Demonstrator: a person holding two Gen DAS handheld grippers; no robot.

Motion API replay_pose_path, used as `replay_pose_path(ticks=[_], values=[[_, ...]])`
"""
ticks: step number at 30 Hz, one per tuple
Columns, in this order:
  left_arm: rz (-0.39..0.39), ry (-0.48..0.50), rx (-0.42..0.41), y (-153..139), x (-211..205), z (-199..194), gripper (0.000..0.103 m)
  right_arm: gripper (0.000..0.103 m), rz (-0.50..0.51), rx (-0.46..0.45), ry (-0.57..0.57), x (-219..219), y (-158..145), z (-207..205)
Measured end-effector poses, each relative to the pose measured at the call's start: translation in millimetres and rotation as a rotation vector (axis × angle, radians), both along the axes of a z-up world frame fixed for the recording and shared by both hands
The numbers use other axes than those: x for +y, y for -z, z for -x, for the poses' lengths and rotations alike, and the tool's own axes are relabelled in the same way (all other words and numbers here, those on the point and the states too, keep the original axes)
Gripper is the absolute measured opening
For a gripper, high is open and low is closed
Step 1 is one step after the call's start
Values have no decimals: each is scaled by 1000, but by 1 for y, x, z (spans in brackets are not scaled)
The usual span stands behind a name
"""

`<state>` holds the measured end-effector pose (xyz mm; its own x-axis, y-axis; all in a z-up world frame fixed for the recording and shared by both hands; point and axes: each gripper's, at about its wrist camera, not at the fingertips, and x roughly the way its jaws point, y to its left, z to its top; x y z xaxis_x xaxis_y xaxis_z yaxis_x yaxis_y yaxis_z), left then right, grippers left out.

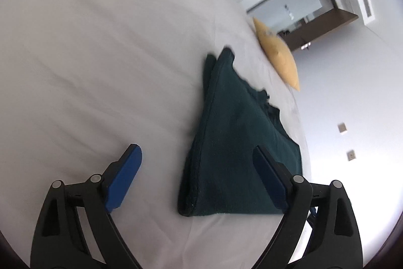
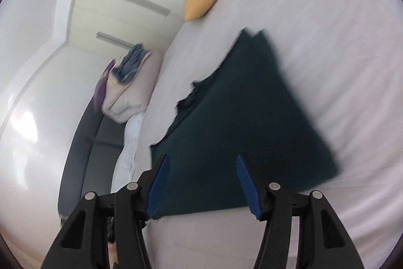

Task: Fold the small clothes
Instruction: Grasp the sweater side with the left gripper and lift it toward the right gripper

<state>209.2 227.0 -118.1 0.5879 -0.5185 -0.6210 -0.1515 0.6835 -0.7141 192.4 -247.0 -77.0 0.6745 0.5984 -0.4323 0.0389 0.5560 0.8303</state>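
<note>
A white bed [image 1: 100,54] carries everything. On it lies a dark green cloth [image 1: 234,143], folded flat into layers, close to one side edge of the bed, its ragged edge facing that side. A yellow cushion [image 1: 279,54] rests at the same edge, farther along and apart from the cloth. In the right wrist view a heap of pale, purple and blue clothes [image 2: 126,85] sits beyond the bed's edge. The left tool [image 1: 197,160] hovers at the cloth's near end, released, its blue pads spread wide with nothing gripped. The right tool [image 2: 201,183] is also released over the cloth's near edge, its pads apart and not pressing the fabric.
</note>
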Motion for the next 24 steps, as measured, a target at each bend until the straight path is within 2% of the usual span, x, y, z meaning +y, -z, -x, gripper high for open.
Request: replay_pose_path(ticks=[3,7,12,15,21,24], values=[[23,46,43,6,-5,-15,90,61,2,1,-53,19,-2,-9],[107,110,108,15,-10,-37,90,61,-1,5,-101,36,-1,-16],[20,270,214,19,-33,-70,92,61,1,10,-133,49,3,-18],[23,312,251,19,-38,-80,93,61,-1,11,-148,56,5,-20],[130,348,239,21,-42,-76,93,61,19,4,-184,73,0,-30],[186,349,236,25,-42,-76,83,61,32,-4,-198,81,-4,-38]])
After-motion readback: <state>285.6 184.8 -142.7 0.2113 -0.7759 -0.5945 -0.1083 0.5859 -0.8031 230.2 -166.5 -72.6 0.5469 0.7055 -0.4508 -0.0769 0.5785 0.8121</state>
